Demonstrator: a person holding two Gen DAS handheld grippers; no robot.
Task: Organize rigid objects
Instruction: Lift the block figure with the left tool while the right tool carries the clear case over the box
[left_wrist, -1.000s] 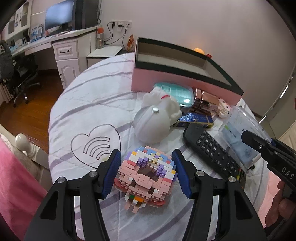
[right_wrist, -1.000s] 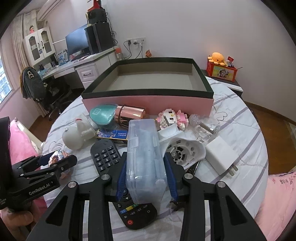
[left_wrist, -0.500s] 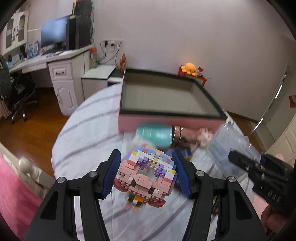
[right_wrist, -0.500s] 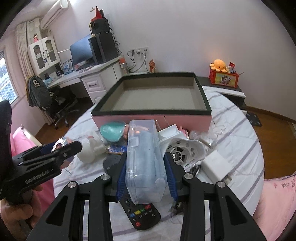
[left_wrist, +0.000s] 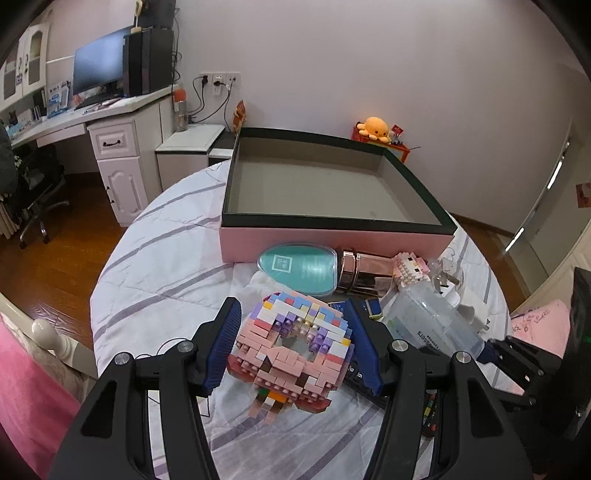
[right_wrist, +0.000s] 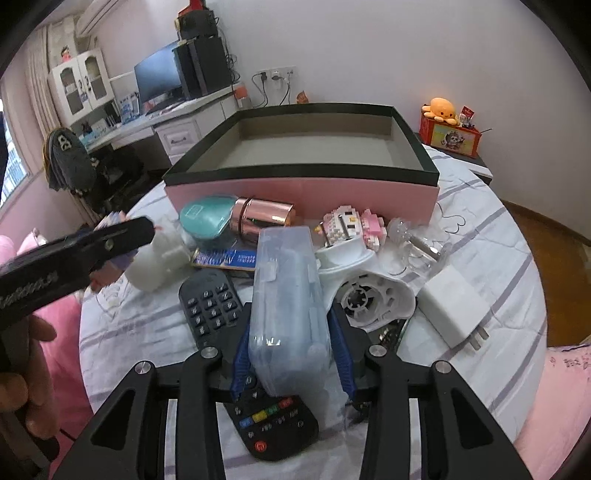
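Note:
A pastel brick-built doughnut model hangs above the table, with my left gripper shut on its sides. My right gripper is shut on a clear plastic case, held over the black remote. The same case shows at the right of the left wrist view. Behind both stands an open pink box with a dark green rim, also in the right wrist view, and nothing lies inside it. The left gripper's dark finger crosses the left side of the right wrist view.
On the round striped tablecloth lie a teal and rose-gold bottle, a white figurine, a pink-and-white brick figure, a white fan housing and a white plug adapter. A desk and chair stand at the far left.
My left gripper has lifted the brick doughnut off the cloth and tipped up toward the box, and the white figurine has dropped out of its view. The right gripper still holds the case.

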